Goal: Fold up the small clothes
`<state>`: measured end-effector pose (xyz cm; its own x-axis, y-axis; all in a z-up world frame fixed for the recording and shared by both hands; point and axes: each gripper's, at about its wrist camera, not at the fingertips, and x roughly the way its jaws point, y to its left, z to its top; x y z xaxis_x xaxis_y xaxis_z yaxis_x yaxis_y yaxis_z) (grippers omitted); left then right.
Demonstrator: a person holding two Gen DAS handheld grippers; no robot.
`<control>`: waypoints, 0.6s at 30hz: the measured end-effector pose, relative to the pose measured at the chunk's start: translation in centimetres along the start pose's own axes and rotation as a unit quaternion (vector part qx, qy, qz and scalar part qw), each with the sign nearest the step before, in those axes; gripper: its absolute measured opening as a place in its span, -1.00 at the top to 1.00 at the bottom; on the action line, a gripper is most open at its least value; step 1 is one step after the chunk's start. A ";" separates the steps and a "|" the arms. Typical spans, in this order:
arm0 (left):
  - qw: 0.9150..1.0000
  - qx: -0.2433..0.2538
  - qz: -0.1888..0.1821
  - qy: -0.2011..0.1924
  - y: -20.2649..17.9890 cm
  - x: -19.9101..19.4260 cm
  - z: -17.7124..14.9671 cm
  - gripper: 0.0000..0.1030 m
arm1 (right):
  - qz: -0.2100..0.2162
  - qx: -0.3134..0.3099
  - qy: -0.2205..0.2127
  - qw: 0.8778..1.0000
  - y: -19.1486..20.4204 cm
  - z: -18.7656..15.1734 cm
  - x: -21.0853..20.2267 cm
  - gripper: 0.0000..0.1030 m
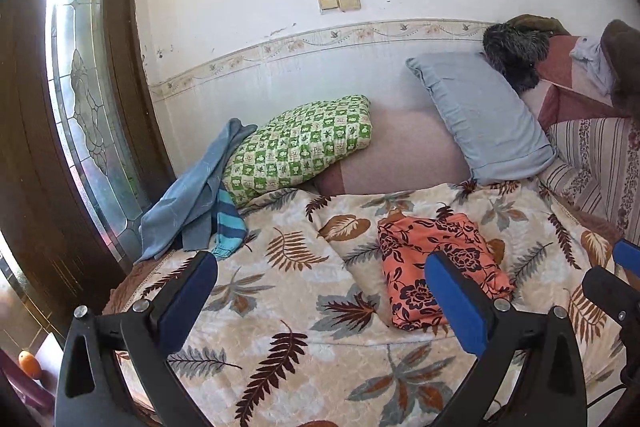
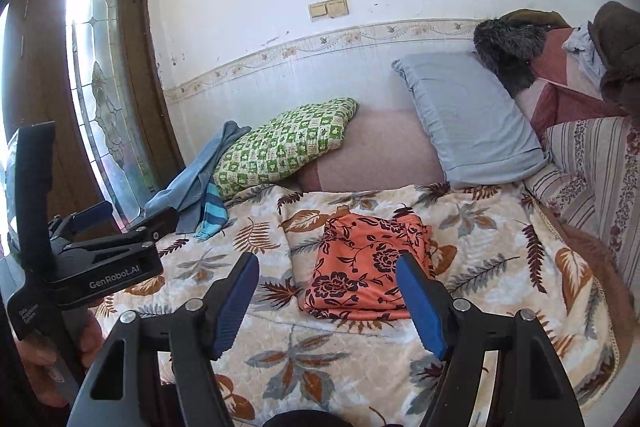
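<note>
An orange cloth with dark flowers (image 1: pixel 432 263) lies folded on the leaf-print blanket (image 1: pixel 304 291); it also shows in the right wrist view (image 2: pixel 364 263). A pile of blue clothes (image 1: pixel 192 203), one with turquoise stripes, lies at the bed's far left, and shows in the right wrist view too (image 2: pixel 196 187). My left gripper (image 1: pixel 320 291) is open and empty, held above the blanket left of the orange cloth. My right gripper (image 2: pixel 326 299) is open and empty, just in front of the orange cloth. The left gripper's body (image 2: pixel 88 259) shows at the left of the right wrist view.
A green checked pillow (image 1: pixel 300 143) and a pale blue pillow (image 1: pixel 480 115) lean on the wall behind the blanket. Dark fuzzy things (image 1: pixel 516 47) and striped bedding (image 1: pixel 592 163) fill the right. A wooden door with leaded glass (image 1: pixel 80 107) stands at the left.
</note>
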<state>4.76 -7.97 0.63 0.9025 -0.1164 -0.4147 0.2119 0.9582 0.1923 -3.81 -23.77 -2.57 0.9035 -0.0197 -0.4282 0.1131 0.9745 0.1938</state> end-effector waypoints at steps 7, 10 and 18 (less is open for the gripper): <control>1.000 0.006 0.002 -0.006 -0.2 -0.4 0.3 -1.00 | -0.006 0.003 0.003 1.000 -0.4 -0.1 0.3 -0.45; 1.000 0.000 -0.003 -0.005 -0.1 -0.4 0.4 -1.00 | -0.008 0.004 0.006 1.000 -0.7 -0.2 0.6 -0.45; 1.000 -0.007 0.001 0.006 0.2 0.3 0.4 -1.00 | -0.011 0.009 0.012 1.000 -0.9 -0.3 1.0 -0.45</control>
<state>5.19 -7.90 0.91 0.8985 -0.1122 -0.4244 0.2057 0.9617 0.1813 -3.15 -24.64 -3.47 0.8909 -0.0352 -0.4528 0.1396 0.9700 0.1993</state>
